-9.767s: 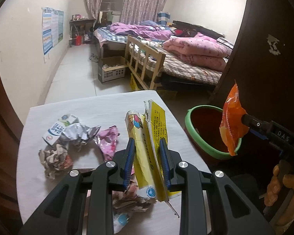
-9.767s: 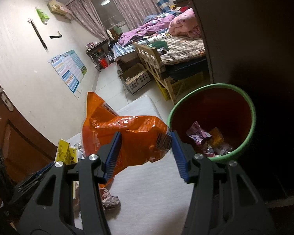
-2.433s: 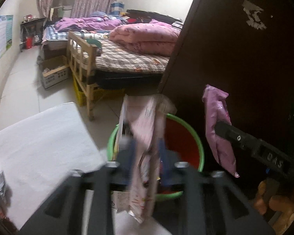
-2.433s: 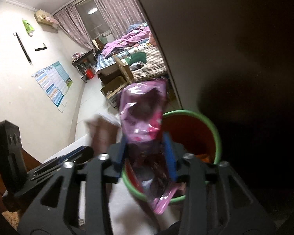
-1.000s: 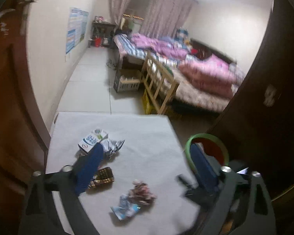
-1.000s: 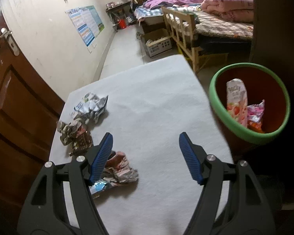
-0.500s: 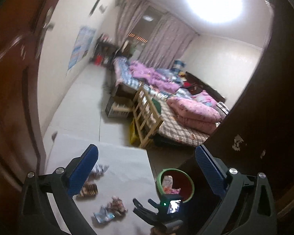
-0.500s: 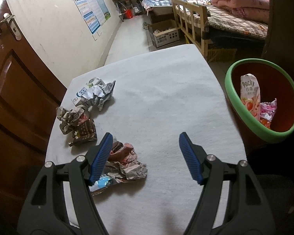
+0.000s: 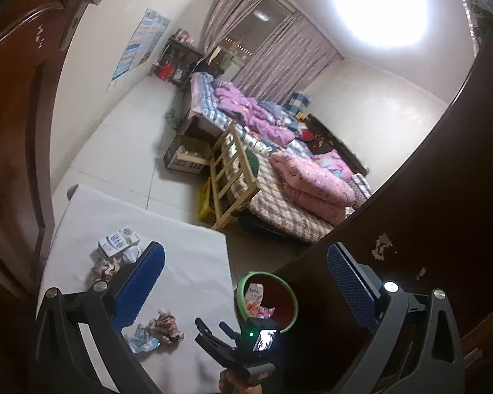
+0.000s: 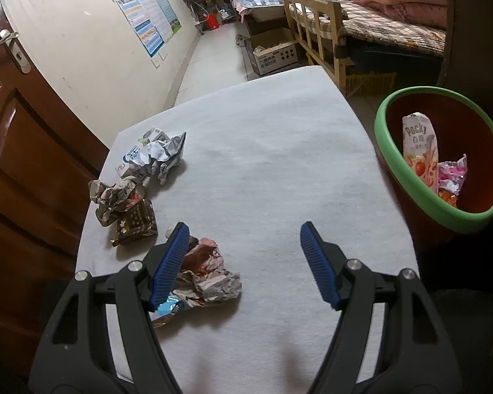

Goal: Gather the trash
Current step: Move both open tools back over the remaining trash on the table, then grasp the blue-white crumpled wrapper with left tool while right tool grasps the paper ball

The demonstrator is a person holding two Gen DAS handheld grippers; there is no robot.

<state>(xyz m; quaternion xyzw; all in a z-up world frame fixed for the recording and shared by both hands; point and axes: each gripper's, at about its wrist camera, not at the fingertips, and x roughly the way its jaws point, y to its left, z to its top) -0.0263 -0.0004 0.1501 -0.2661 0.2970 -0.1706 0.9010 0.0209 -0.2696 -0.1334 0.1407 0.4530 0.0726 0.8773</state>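
My right gripper (image 10: pixel 243 262) is open and empty, low over the white table (image 10: pixel 263 151). A crumpled wrapper (image 10: pixel 207 275) lies just right of its left finger. A brown wrapper (image 10: pixel 136 223), a grey crumpled wrapper (image 10: pixel 115 197) and a silver wrapper on a milk carton (image 10: pixel 157 157) lie at the table's left. The green-rimmed bin (image 10: pixel 407 177) at the right holds a Pocky box (image 10: pixel 419 144) and a pink wrapper (image 10: pixel 452 174). My left gripper (image 9: pixel 243 282) is open, empty, high above the table (image 9: pixel 187 262) and the bin (image 9: pixel 243 295). The right gripper (image 9: pixel 220 335) shows below it.
A brown door (image 10: pixel 23 164) stands left of the table. A dark wardrobe (image 9: pixel 443 197) rises at the right behind the bin. Beyond the table are a wooden bed frame (image 10: pixel 315 29), a cardboard box (image 10: pixel 272 52) and tiled floor (image 9: pixel 121 144).
Both grippers dropped their trash into the bin and opened. The left gripper rose high and tilted; the right gripper pulled back over the table toward the crumpled wrapper.
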